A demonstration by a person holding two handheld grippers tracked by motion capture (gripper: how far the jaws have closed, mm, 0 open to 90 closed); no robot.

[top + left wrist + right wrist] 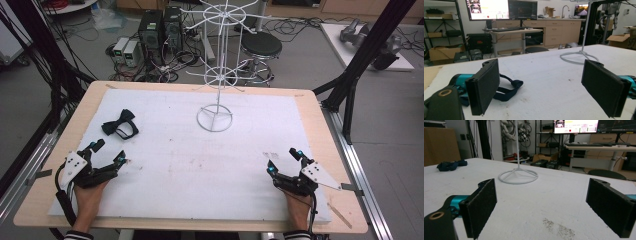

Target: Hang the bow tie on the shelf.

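While our left gripper [107, 153] rests low on the near left of the white mat [200, 165], its jaws spread wide with nothing between them, the black bow tie [120, 125] lies just ahead of it, a little farther up the mat and slightly toward the middle. Seen along those jaws in the left gripper view, the bow tie [507, 90] sits beside and partly behind the left-hand pad, its strap looping toward us. We judge its long axis runs slantwise across the mat. Our right gripper [283, 161], equally spread and empty, is well apart from it, so the left is plainly nearer. Beyond stands the white wire stand [215, 118], which we take as the destination
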